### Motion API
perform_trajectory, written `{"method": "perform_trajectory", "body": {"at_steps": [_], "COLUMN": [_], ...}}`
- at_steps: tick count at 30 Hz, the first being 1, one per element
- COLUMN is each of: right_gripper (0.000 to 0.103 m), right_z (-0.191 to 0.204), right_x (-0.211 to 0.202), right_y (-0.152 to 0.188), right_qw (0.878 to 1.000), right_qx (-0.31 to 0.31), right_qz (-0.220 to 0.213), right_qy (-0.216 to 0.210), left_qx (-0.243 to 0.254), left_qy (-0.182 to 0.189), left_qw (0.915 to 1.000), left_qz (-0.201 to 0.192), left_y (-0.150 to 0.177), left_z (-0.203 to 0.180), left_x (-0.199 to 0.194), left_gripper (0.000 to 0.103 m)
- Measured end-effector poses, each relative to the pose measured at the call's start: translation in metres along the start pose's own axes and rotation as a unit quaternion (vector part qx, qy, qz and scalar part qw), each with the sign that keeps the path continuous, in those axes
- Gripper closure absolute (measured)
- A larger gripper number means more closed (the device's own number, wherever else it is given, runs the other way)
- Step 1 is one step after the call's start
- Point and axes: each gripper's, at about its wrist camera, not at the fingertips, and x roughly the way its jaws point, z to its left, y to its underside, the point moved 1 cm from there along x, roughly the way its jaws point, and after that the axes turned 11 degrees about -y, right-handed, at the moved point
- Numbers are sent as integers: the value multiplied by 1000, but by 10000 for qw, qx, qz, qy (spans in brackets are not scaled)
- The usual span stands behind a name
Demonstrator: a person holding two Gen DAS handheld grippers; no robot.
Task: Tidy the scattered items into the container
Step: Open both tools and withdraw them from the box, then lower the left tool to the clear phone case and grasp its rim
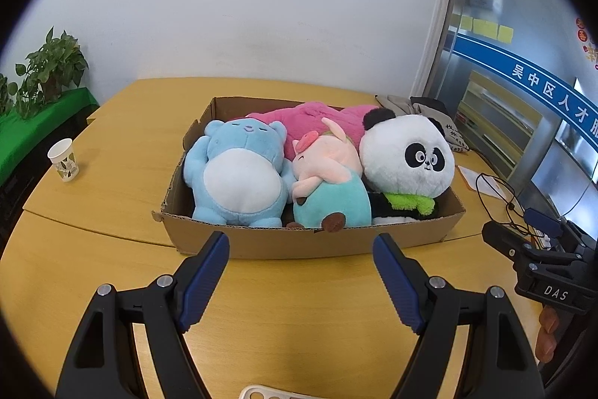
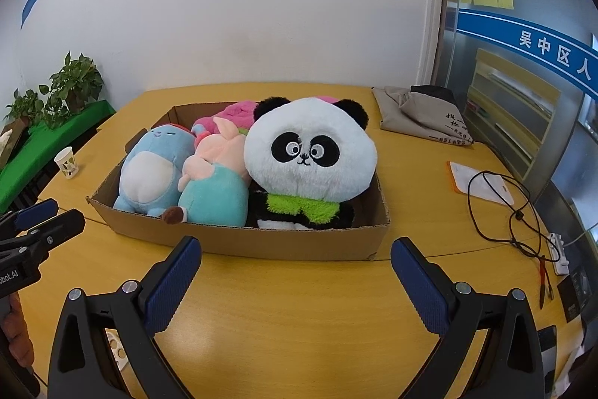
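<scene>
cardboard box holds all four plush toys

cardboard box (image 1: 310, 243) sits mid-table on the wooden table (image 1: 299, 316), filled with a blue bear plush (image 1: 235, 174) at left, a pink pig plush (image 1: 329, 189) in the middle, a panda plush (image 1: 407, 156) at right and a pink plush (image 1: 317, 118) at the far side. left gripper (image 1: 301, 245) and right gripper (image 2: 295, 249) hang just near of the box, jaws apart and holding nothing. a paper cup (image 1: 63, 160) stands far left.

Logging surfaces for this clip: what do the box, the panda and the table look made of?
Box: corrugated cardboard, matte brown; fluting shows along its torn rim. Panda: plush fabric, fuzzy pile, embroidered eyes. Table: smooth yellow wood-look top with faint sheen, probably laminate; solid wood can't be ruled out.
</scene>
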Motion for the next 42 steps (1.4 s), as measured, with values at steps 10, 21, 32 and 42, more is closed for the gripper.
{"method": "perform_trajectory", "body": {"at_steps": [10,21,32,42], "right_gripper": [0,0,0,26], "right_z": [-4,-1,60,86], "right_x": [5,16,40,45], "right_y": [6,52,156,175], "right_qw": [9999,9961,9723,9613], "right_qx": [61,206,-114,-660], "right_qz": [86,703,1983,2366], "right_qy": [-42,-496,-1228,-1244], "left_qx": [91,447,544,819], "left_qy": [4,66,-38,10], "left_qw": [9999,9973,9851,9689], "left_qz": [95,584,1631,2334], "left_y": [3,42,111,147], "left_z": [-5,15,56,58], "left_x": [4,13,37,48], "left_gripper": [24,24,24,68]}}
